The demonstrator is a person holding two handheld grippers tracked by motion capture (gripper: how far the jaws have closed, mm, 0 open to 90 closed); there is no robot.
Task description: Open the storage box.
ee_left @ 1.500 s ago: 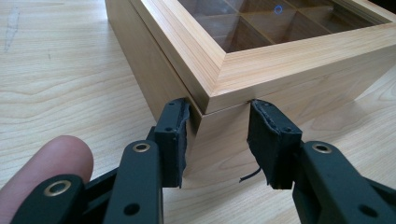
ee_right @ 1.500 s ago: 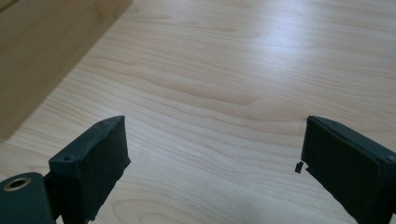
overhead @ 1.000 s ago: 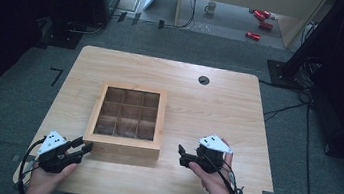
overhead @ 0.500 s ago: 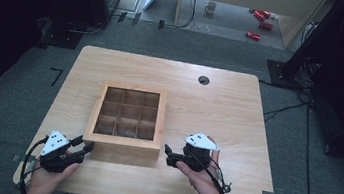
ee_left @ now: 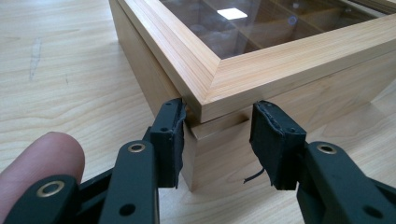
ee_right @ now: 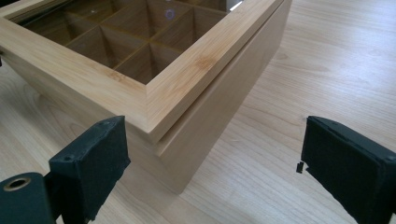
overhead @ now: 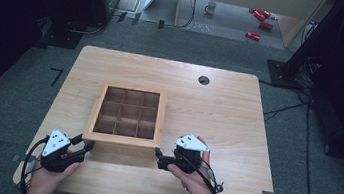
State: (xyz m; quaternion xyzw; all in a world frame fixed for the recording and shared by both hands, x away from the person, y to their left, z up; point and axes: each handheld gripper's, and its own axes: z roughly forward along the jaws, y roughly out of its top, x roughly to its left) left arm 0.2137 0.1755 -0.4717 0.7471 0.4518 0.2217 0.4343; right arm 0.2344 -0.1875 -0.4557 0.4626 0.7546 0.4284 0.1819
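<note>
Wooden box (overhead: 128,116) near the middle of the pale table (overhead: 238,116), a little toward the near edge; glass-paned lid shut, nine compartments dimly visible beneath, contents too dark to make out from above.

At the near left corner of the box: left gripper (overhead: 83,147), held in the left hand (overhead: 49,174), forearm cut off by the bottom edge. In the left gripper view, black fingers (ee_left: 170,140) spread to either side of that corner, one pad close against the side just under the lid's overhang, the other (ee_left: 273,142) a little apart from the front face; true contact hard to tell. Not pinching anything. Fingertip of the hand (ee_left: 44,156) blurred at lower left. Glare on the glass (ee_left: 233,13), dividers behind it only faintly seen.

At the near right corner: right gripper (overhead: 158,156) in the right hand (overhead: 196,181), grey plate on top hiding most of the body from above. In the right gripper view, fingers (ee_right: 91,165) spread wide, box corner (ee_right: 154,116) between them but untouched, the far finger (ee_right: 348,165) well off over bare table and cut by the frame edge.

Beyond the table, dark floor, cables, a mug (overhead: 211,7) and red cans (overhead: 261,15), small and indistinct.
</note>
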